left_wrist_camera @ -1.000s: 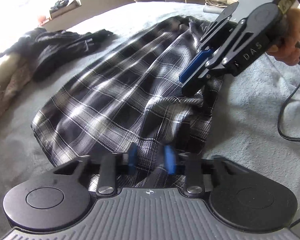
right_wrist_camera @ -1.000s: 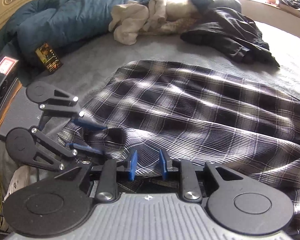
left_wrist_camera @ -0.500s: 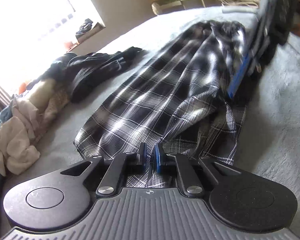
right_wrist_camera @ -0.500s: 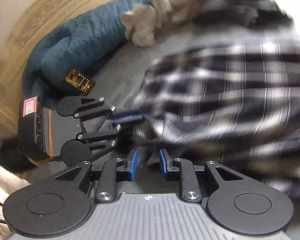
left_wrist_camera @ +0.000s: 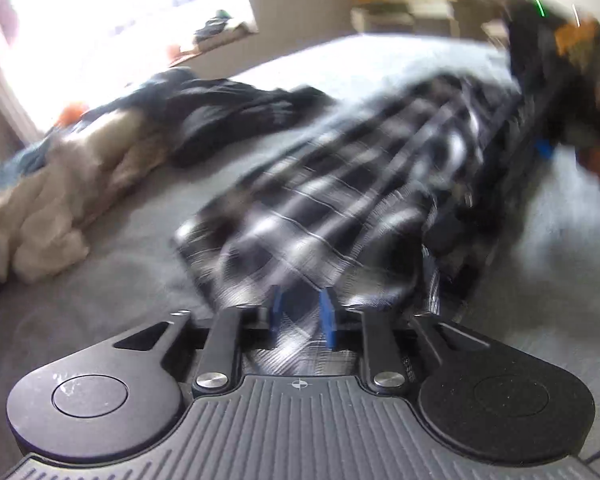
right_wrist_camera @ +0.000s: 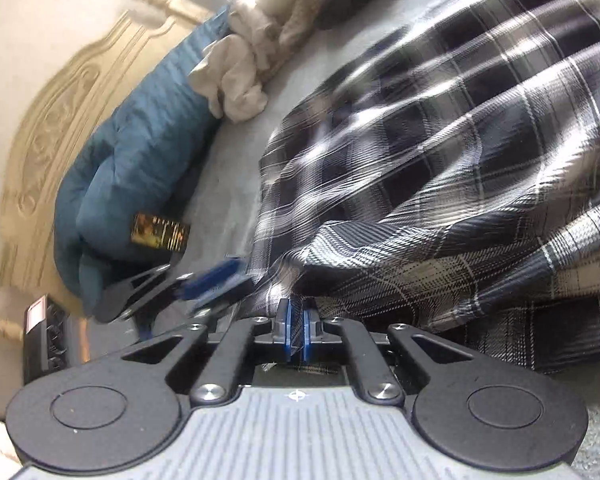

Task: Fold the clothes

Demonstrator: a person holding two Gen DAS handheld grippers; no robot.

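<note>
- Left wrist view, upper left of the frame: a beige cloth heap (left_wrist_camera: 48,216) beside dark clothes (left_wrist_camera: 228,116) on the grey bed (left_wrist_camera: 112,280).
- Centre: the plaid shirt (left_wrist_camera: 339,200) is blurred.
- Bottom centre: the left gripper (left_wrist_camera: 301,318) has just been opening; shirt fabric lies between its narrowly parted pads, not pressed.
- Right wrist view, left: a blue quilt (right_wrist_camera: 140,152).
- Bottom centre: the right gripper (right_wrist_camera: 296,336) has just closed, pinching the shirt's edge.
</note>
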